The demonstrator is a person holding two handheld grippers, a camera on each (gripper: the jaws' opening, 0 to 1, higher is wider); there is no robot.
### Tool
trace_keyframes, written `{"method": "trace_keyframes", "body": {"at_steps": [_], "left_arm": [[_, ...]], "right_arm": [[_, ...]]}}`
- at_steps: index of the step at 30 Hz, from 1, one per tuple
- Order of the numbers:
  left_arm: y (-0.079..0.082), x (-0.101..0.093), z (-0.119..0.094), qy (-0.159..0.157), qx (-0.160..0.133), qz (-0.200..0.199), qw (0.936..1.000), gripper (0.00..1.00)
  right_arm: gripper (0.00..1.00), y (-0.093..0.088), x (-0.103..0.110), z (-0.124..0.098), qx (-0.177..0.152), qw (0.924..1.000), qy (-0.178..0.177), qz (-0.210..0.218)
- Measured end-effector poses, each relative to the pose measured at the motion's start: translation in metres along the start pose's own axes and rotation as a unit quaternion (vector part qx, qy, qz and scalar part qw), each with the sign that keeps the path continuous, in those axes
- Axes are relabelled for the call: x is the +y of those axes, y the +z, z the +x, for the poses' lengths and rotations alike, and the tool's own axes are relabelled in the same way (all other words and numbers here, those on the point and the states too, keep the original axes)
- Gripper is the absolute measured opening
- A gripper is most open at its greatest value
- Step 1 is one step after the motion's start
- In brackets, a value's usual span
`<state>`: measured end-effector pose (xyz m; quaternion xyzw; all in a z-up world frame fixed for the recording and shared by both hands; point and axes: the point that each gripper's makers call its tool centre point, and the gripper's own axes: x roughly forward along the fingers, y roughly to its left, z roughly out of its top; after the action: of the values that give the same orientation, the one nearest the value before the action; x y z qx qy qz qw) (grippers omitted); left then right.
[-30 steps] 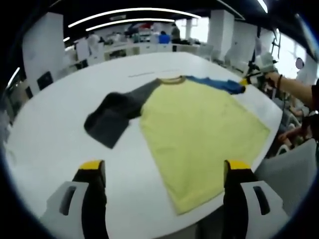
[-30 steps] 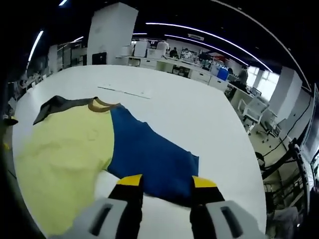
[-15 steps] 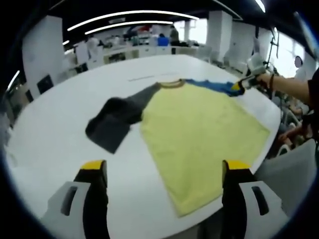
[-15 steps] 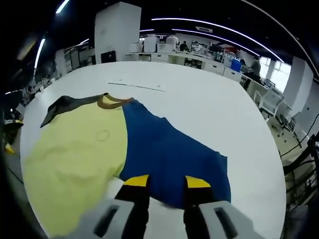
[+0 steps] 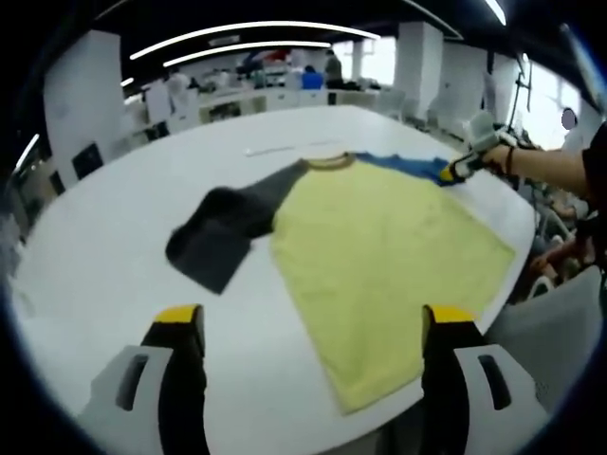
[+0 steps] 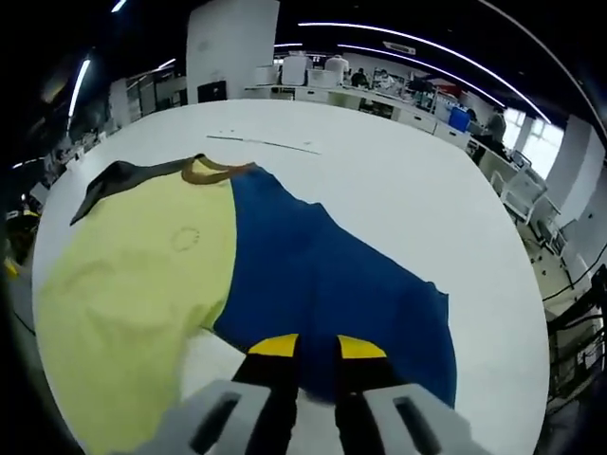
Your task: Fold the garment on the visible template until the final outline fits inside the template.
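garment centre frame, flat on white surface | handles as soft, light, limp cloth | take blue sleeve at cuff edge | right gripper fingers nearly clenched over cuff, grasp unclear | left gripper fingers released, wide

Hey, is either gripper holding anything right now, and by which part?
The right gripper has its jaws closed on the blue sleeve of the shirt, near the cuff edge. The left gripper hangs open above the table, holding nothing.
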<state>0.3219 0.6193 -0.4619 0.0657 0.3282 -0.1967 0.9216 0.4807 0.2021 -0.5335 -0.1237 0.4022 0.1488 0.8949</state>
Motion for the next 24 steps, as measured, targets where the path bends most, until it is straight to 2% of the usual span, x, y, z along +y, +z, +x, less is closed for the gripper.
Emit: {"method": "trace_keyframes", "body": {"at_steps": [6,12,16,24], "left_arm": [[0.007,-0.004,-0.003,-0.012,-0.016,-0.022,0.9995,0.91],[0.006,-0.005,-0.004,-0.010,-0.011,-0.012,0.9998,0.91],[0.006,-0.004,-0.004,-0.009,-0.011,-0.011,0.9998,0.91],[0.007,-0.006,-0.004,-0.011,-0.009,-0.004,0.9999,0.92]], "right_arm": [[0.05,0.000,-0.002,0.000,-0.003,1.0000,-0.007,0.004],[0.00,0.000,-0.007,0.000,-0.003,0.9998,-0.018,0.002],[0.00,0.001,-0.008,-0.001,-0.005,0.9996,-0.016,0.022],[0.00,0.021,-0.015,-0.017,-0.039,0.9984,-0.023,0.034]]}}
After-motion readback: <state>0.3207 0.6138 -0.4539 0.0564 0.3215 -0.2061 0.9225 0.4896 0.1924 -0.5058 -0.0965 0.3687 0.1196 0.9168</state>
